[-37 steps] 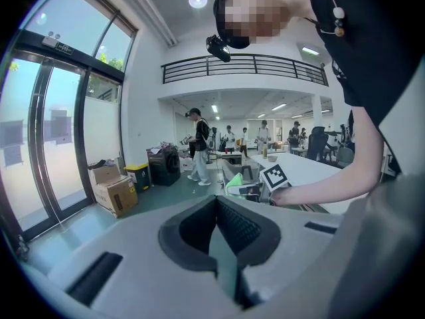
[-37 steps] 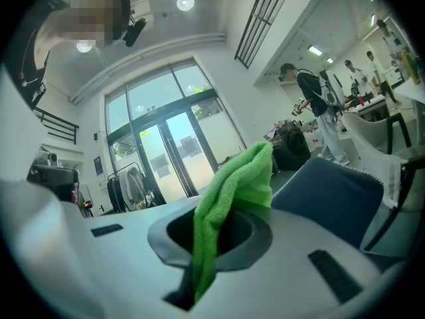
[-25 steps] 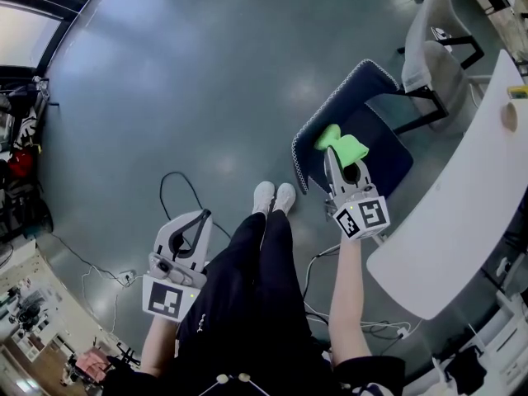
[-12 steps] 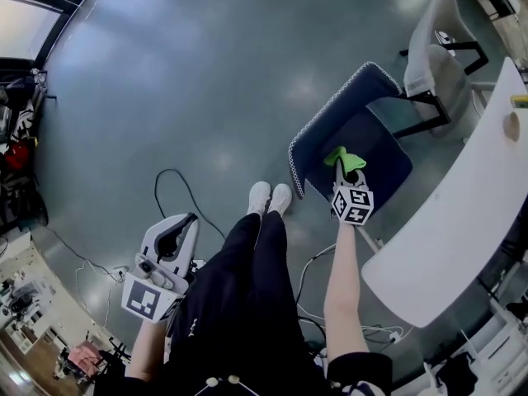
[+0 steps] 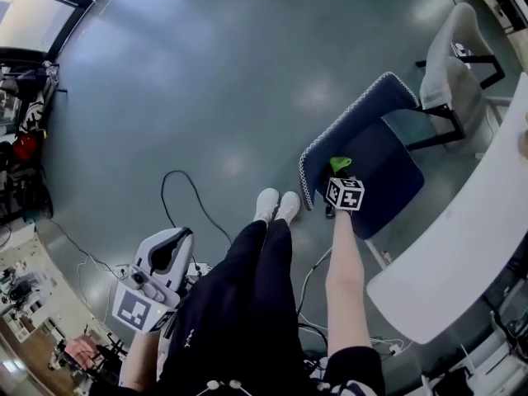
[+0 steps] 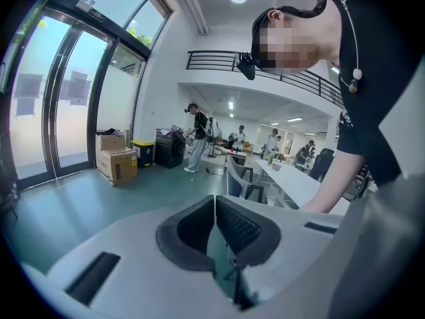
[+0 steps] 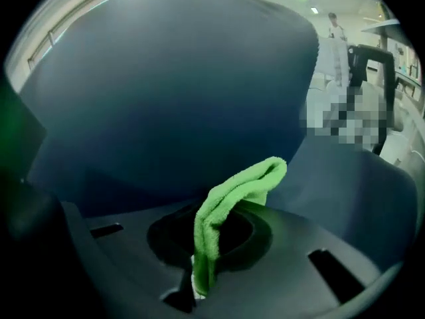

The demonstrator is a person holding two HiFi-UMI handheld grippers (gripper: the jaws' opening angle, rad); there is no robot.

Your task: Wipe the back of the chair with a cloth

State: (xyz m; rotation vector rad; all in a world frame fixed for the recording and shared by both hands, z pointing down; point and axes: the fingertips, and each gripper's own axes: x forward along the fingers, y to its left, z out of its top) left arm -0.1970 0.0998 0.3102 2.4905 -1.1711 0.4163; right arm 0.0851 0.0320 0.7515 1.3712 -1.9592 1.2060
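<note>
Grey-green floor [image 5: 206, 73], dark blue chair [image 5: 388, 159] at right beside white counter [image 5: 462, 246]. Right tool [image 7: 199, 274] clamped on green cloth [image 7: 239, 185], close in front of the chair back. Cloth strip runs out from the jaws, folded end leaning up-right. Left tool [image 6: 214, 224] together, empty, near left.

The person wears black trousers [image 5: 247, 304], a black top [image 6: 385, 58] and white shoes [image 5: 278, 205].

The right gripper [image 5: 336, 178] holds the cloth [image 5: 339, 165] before the chair [image 5: 386, 181], the table [image 5: 462, 254] at their right.
</note>
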